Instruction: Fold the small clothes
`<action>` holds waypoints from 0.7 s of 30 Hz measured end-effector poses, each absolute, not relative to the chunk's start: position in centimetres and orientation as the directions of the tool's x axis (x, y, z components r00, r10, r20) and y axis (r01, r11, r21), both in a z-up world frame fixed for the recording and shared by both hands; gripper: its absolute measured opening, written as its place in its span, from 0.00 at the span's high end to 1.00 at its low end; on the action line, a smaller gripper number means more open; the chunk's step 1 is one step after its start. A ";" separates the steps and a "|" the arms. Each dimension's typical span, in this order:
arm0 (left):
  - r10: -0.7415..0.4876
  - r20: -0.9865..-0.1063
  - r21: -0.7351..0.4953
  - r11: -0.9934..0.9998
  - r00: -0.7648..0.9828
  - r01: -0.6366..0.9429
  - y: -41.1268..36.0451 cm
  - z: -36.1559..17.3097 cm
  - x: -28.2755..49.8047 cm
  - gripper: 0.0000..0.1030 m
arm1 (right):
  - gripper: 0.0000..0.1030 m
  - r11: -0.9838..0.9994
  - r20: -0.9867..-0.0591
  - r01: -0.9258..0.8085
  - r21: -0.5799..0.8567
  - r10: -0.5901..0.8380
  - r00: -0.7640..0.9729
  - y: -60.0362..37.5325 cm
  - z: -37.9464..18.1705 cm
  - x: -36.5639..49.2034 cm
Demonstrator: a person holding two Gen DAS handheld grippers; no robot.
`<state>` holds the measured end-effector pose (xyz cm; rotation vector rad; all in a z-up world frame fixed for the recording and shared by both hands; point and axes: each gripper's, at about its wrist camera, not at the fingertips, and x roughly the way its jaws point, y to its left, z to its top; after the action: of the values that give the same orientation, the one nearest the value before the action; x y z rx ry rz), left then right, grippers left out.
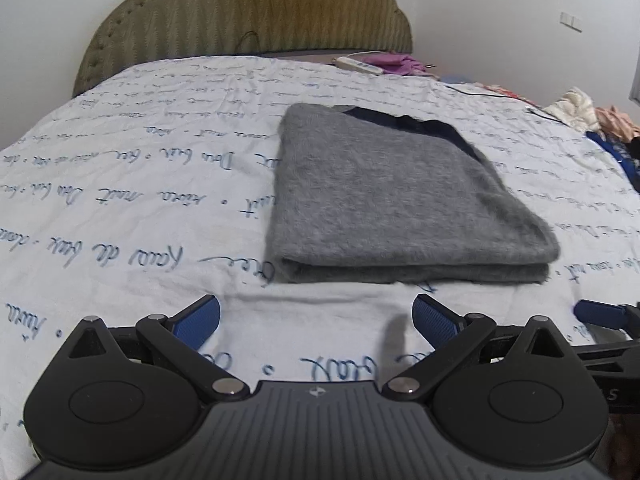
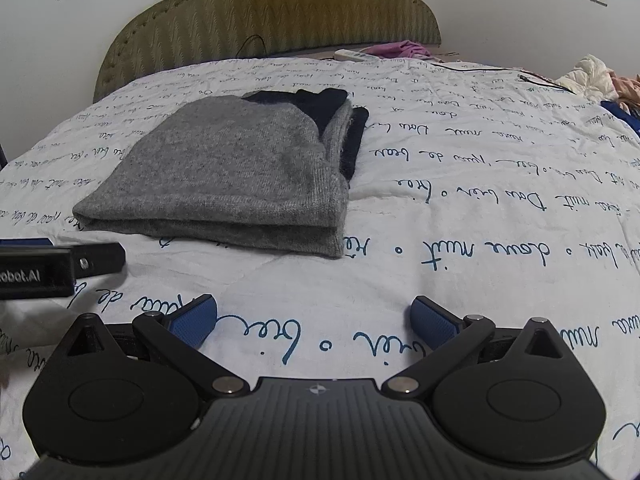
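Observation:
A grey knit sweater with dark navy trim [image 1: 396,196] lies folded into a flat rectangle on the white bedspread with blue handwriting [image 1: 120,184]. It also shows in the right wrist view [image 2: 236,176], with navy parts at its far right edge. My left gripper [image 1: 316,320] is open and empty, just short of the sweater's near fold. My right gripper [image 2: 314,322] is open and empty, nearer than the sweater and to its right. The left gripper's body [image 2: 60,266] shows at the left of the right wrist view.
A padded olive headboard [image 2: 276,12] stands at the far end of the bed. A white power strip [image 2: 354,55], a purple garment [image 2: 404,49] and a black cable [image 2: 500,70] lie near it. A pile of clothes [image 1: 592,116] sits at the right edge.

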<state>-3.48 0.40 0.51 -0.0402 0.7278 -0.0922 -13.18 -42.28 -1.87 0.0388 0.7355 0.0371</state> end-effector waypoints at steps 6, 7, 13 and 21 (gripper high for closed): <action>-0.111 -0.674 -0.084 0.994 0.730 0.073 0.4 -0.1 -3.3 0.00 | 0.01 0.999 -0.669 -0.026 0.045 0.049 0.741 -41.7 -1.8 -12.2; -0.117 -0.672 -0.083 0.993 0.731 0.083 0.3 -0.2 -3.3 0.00 | 0.01 0.999 -0.669 -0.026 0.041 0.047 0.742 -41.8 -1.8 -11.9; -0.104 -0.673 -0.047 0.994 0.733 0.097 -0.2 -0.6 -3.1 0.00 | 0.01 0.998 -0.677 -0.009 0.054 0.044 0.734 -42.1 -1.9 -9.5; -0.099 -0.681 -0.033 0.994 0.726 0.105 -0.5 -0.7 -1.9 0.00 | 0.00 0.999 -0.679 -0.021 0.033 0.038 0.734 -41.6 -2.5 -7.7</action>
<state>-1.89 -0.46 -0.67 0.0083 0.7503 -0.1121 -7.70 -41.64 -2.50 0.0236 0.7466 0.0323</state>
